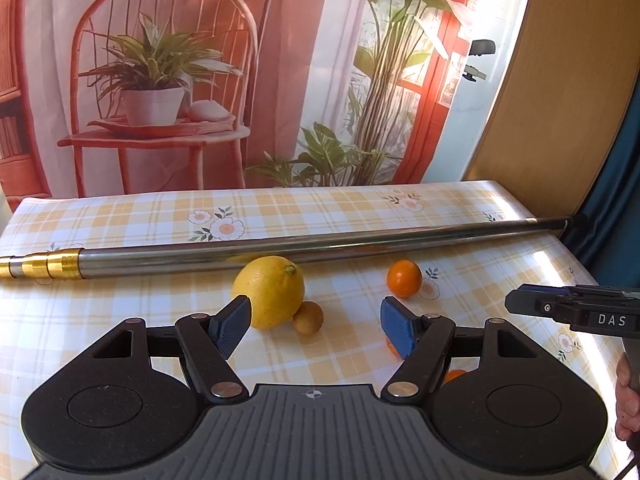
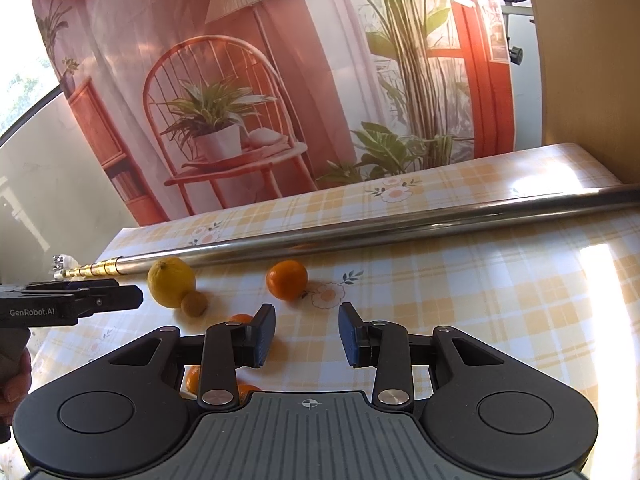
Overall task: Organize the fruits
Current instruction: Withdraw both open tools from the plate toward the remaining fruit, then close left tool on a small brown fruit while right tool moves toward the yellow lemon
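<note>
Fruits scattered on the checked tablecloth (image 1: 120, 320) this side of a metal pole (image 1: 280, 246): lemon (image 1: 269, 291) touching a small brown fruit (image 1: 307, 317), orange (image 1: 404, 278) apart; left gripper (image 1: 316, 326) spread wide and empty, probably lined up for the lemon; right gripper (image 2: 307, 334) likewise parted, holding nothing.

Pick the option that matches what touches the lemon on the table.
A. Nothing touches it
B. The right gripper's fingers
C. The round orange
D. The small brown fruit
D: the small brown fruit rests against the lemon at its lower right side, while the round orange sits apart and both grippers are open and clear of it.
</note>
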Available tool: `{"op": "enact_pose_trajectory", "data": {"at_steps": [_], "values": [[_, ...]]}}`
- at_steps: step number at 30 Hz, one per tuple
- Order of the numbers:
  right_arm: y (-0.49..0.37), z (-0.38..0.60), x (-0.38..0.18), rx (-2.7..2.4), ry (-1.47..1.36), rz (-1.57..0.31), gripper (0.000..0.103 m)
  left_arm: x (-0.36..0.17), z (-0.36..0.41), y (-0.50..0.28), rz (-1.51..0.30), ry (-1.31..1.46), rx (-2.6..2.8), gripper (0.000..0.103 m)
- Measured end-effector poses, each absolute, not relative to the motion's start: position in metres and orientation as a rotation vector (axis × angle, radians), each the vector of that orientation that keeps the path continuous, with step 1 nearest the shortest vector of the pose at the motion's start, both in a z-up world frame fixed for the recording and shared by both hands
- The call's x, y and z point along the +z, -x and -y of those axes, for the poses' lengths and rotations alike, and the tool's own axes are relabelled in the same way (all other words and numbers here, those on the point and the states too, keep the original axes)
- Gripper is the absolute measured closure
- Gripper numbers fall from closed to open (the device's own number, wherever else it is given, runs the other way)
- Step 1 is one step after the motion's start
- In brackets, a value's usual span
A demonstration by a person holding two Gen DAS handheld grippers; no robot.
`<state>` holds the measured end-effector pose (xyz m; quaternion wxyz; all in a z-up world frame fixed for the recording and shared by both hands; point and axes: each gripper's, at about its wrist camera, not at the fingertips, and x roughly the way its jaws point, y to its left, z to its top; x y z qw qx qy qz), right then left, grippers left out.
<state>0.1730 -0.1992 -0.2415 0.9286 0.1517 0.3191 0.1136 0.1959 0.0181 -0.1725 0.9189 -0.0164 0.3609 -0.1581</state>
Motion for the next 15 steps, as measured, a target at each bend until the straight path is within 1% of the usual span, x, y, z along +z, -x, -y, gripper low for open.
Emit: {"op": "enact_pose_trajectory", "data": {"at_steps": [3,4,5,8,15], "values": [[-0.177,0.201,-0.247,0.234,-0.331,-0.665,0.07,-0.184,-0.011,-0.195,-0.769,0.018,-0.361,0.03],[-0.179,0.201,-0.249,0.236,-0.337,-0.669,0.07,-0.188,-0.008,-0.196,-0.773,0.008,-0.361,0.035],[-0.179,0.201,-0.25,0.237,-0.341,-0.671,0.07,-0.191,-0.006,-0.197,-0.78,-0.001,-0.356,0.043],[-0.18,0.202,-0.253,0.239,-0.351,-0.676,0.07,-0.201,-0.003,-0.206,-0.821,0.013,-0.321,0.054],[-0.18,0.204,-0.257,0.238,-0.364,-0.683,0.069,-0.209,-0.001,-0.227,-0.861,0.154,-0.214,0.055]]}}
